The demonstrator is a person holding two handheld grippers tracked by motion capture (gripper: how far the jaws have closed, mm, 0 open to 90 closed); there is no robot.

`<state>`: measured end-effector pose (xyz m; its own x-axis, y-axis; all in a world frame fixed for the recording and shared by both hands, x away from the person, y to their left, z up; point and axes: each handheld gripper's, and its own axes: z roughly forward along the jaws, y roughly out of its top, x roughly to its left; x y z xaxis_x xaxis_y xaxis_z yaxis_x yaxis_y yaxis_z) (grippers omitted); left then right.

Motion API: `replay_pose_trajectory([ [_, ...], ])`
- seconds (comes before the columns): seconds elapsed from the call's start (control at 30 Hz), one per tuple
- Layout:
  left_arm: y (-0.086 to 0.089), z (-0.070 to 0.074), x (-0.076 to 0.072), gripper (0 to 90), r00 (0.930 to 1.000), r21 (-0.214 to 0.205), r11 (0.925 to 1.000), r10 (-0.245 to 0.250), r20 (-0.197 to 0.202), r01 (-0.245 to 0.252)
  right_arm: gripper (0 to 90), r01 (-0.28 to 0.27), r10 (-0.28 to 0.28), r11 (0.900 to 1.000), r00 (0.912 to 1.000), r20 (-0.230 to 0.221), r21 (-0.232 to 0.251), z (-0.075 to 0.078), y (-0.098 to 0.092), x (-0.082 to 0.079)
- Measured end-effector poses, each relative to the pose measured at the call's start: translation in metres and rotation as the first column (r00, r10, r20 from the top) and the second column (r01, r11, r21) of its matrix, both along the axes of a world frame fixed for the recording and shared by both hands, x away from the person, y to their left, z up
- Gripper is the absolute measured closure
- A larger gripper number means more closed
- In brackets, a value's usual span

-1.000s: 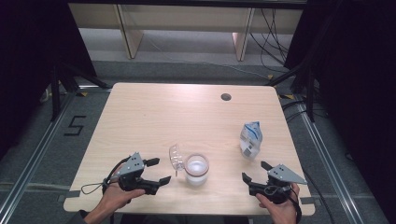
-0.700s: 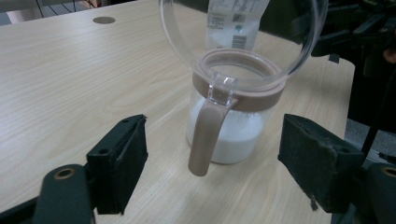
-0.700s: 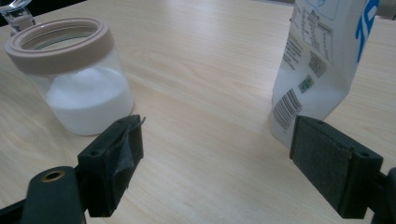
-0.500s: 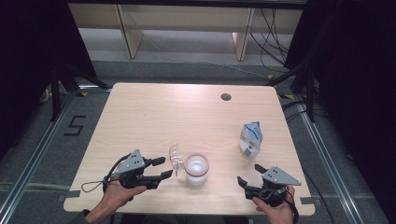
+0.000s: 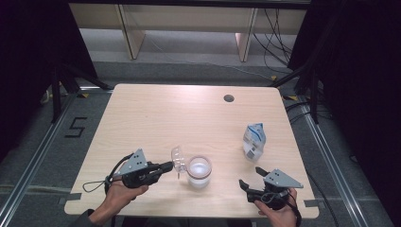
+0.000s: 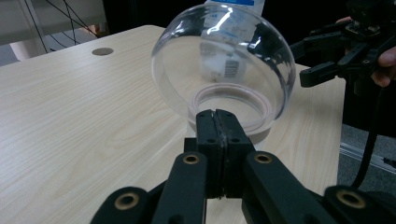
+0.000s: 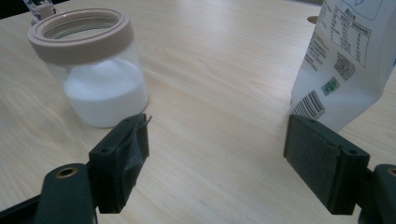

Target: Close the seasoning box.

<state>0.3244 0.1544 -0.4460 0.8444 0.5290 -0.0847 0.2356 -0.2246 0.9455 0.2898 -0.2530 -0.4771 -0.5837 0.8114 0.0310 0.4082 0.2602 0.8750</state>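
The left gripper (image 5: 168,165), near the table's (image 5: 156,118) front edge, has just been closed, its jaws pressed together with nothing seen between them, just short of a clear domed lid (image 6: 224,70) raised beside an open jar (image 5: 199,171) of white powder. The right gripper (image 5: 250,177) is held wide open, empty, near the front right corner below a carton (image 5: 254,142). Bare tabletop is left beyond

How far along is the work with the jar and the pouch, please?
Done: the jar stands open with white powder inside, its clear dome lid tipped back. In hand: the left gripper has just closed its fingers at the lid's lower edge; whether they pinch it I cannot tell. Left: the pouch stands untouched, and the right gripper, open but just closing slightly, holds nothing.
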Motion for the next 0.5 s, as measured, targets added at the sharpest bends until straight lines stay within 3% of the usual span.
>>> replay_pose_trajectory([
  [0.1,-0.003,0.002,0.001,88.8,1.0,0.003,1.0,-0.006,0.003,0.006,24.1,-0.002,0.002,0.9999,0.9999,-0.011,0.011,0.0,0.002,-0.001],
  [0.13,-0.004,0.002,0.001,88.8,1.0,0.001,1.0,-0.008,0.002,0.008,24.1,-0.02,0.02,0.9997,0.9997,0.014,0.012,-0.001,0.002,0.001],
  [0.17,-0.004,0.002,0.001,88.7,1.0,0.002,1.0,-0.009,0.004,0.009,24.1,-0.001,0.001,1.0,0.9999,0.012,-0.003,0.0,0.002,0.0],
  [0.5,-0.012,0.003,0.003,88.7,0.9996,0.013,0.9995,-0.027,0.01,0.027,24.7,-0.014,0.014,0.9999,0.9999,0.004,-0.001,-0.001,0.003,0.0],
])
